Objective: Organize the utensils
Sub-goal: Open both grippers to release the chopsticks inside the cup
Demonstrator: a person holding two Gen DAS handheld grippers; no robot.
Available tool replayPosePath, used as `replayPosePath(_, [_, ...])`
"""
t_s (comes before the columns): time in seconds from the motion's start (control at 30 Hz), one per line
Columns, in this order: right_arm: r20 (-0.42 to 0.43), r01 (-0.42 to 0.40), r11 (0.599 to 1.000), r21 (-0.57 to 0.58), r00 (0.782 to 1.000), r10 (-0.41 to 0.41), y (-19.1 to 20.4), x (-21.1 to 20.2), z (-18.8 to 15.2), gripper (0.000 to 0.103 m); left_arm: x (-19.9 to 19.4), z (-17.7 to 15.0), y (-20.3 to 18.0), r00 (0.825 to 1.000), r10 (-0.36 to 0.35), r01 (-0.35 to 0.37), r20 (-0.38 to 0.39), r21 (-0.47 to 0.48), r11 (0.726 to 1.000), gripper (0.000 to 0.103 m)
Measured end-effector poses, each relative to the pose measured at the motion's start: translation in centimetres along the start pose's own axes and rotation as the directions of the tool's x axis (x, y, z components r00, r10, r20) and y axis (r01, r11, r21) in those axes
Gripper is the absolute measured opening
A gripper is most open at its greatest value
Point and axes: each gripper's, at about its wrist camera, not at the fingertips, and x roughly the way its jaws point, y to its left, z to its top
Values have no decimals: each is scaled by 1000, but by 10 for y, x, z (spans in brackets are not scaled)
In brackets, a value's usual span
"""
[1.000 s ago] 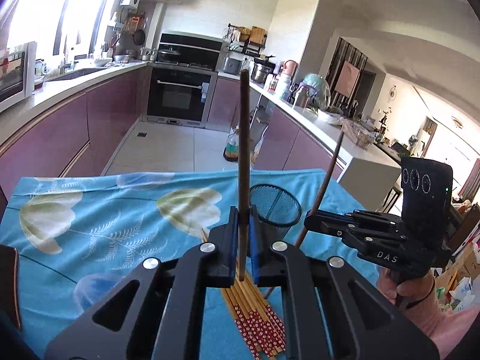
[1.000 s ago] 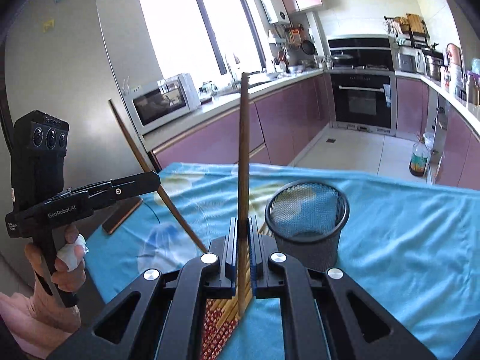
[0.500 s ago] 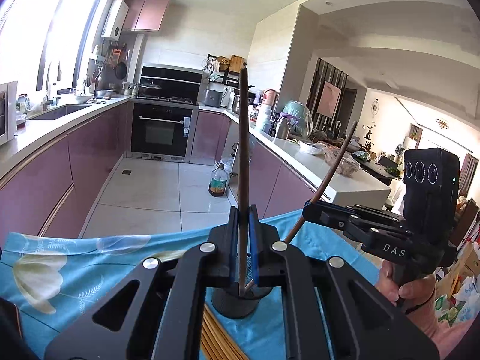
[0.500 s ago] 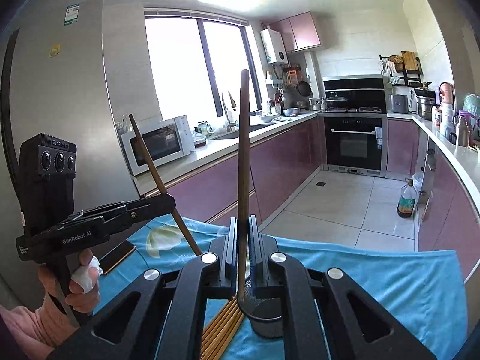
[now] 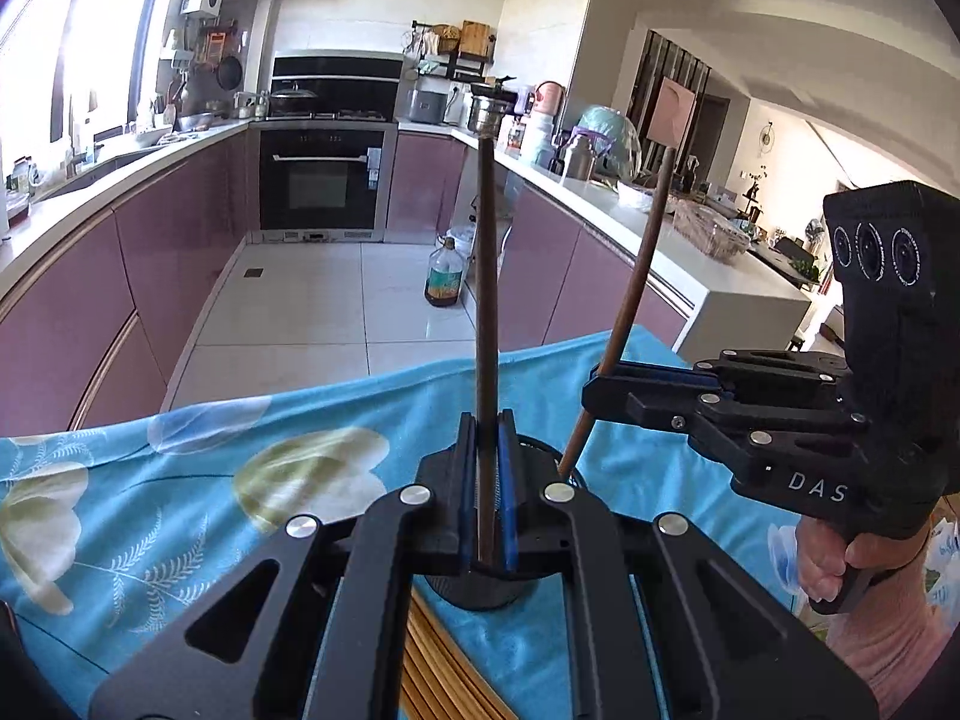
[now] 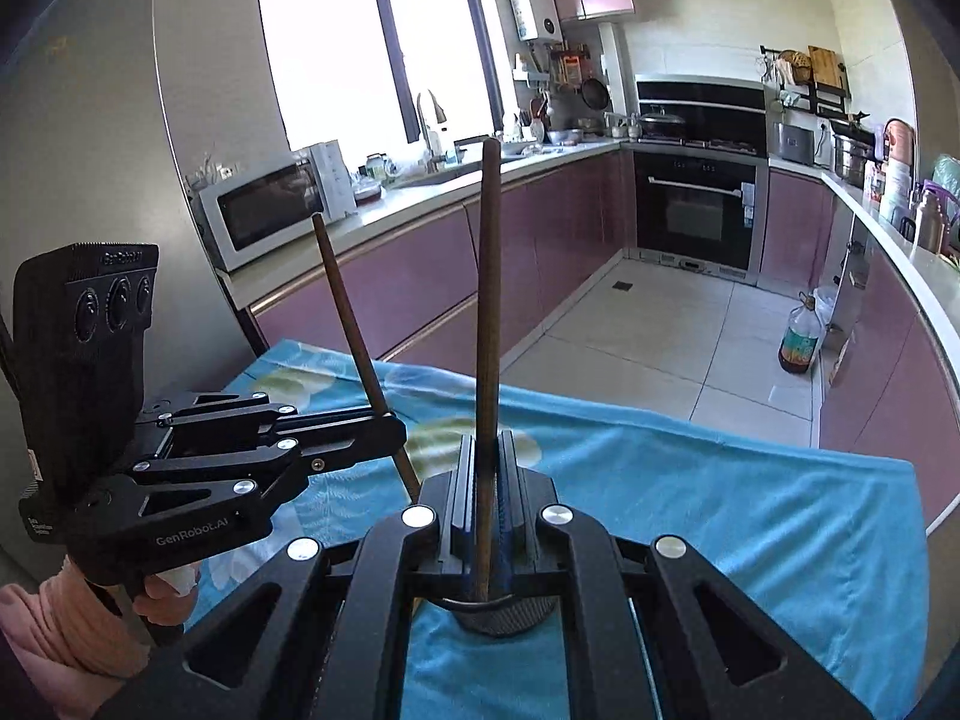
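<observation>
Chopsticks are clamped upright, one in each tool: left tool (image 5: 486,504) pinches a chopstick (image 5: 485,300), its long axis toward 12 o'clock; right tool (image 6: 486,510) likewise grips its own stick (image 6: 487,324). Just below both sits the mesh cup (image 6: 504,615) on the worktop (image 6: 750,516), loose sticks (image 5: 438,672) at 6 o'clock. The right stick's tip seems nearer the cup's mouth.

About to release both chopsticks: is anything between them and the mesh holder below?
Nothing visible blocks them. The left chopstick and the right chopstick both point down at the mesh holder, whose opening is mostly hidden behind the grippers.
</observation>
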Motion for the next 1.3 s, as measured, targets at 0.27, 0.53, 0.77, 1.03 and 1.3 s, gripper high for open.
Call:
replayPosePath(0.27, [-96, 6, 999, 49, 995, -1, -14, 36, -1, 8, 39, -9, 10, 998, 30, -30, -46, 1, 1000, 8])
replayPosePath(0.53, [-68, -2, 998, 67, 998, 7, -14, 31, -6, 22, 43, -20, 24, 998, 51, -52, -38, -24, 998, 17])
replayPosePath(0.77, [-29, -37, 997, 73, 999, 39, -5, 15, -18, 42, 23, -40, 35, 997, 78, -78, -2, -42, 996, 32])
replayPosePath(1.03, [6, -98, 995, 22, 995, 98, 21, -15, -38, 44, -13, -91, 47, 990, 141, -141, -9, -12, 990, 45])
replayPosePath(1.3, [-119, -142, 990, 0, 983, 141, 50, 8, -79, 44, 1, -153, 61, 977, 158, -164, -141, -32, 986, 45])
